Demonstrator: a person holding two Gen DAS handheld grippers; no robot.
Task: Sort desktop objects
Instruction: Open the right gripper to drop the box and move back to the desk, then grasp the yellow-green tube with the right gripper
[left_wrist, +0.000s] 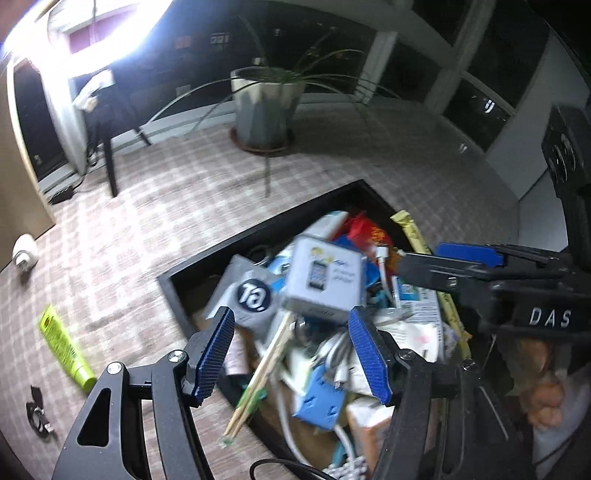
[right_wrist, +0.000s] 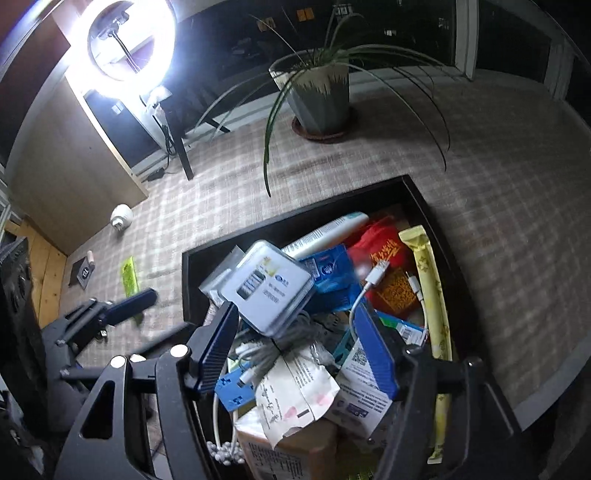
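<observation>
Over the black tray (left_wrist: 258, 229) in the left wrist view, the left hand-held gripper (left_wrist: 291, 354) hangs with its blue pads spread wide and nothing pressed between them. Just beyond its fingertips a white phone-charger box (left_wrist: 323, 280) lies on top of the tray's heap, beside a grey pouch (left_wrist: 243, 291). A pair of wooden chopsticks (left_wrist: 258, 376) leans out over the tray's near rim, next to a blue power adapter (left_wrist: 319, 402). Left of the tray, on the checked worktop (left_wrist: 184, 192), lies a green tube (left_wrist: 64, 343). The right hand-held gripper (left_wrist: 436, 258) reaches in from the tray's right side.

From the right wrist view, the right hand-held gripper (right_wrist: 295, 347) is also wide open and holds nothing, poised over the tray (right_wrist: 207, 254). The charger box (right_wrist: 271, 288) sits just beyond its left pad; a white USB cable (right_wrist: 369, 284) arcs across a red packet (right_wrist: 384, 251), and a yellow sachet (right_wrist: 432, 295) lies along the tray's right wall. A potted plant (right_wrist: 321, 96) stands well beyond the tray.
</observation>
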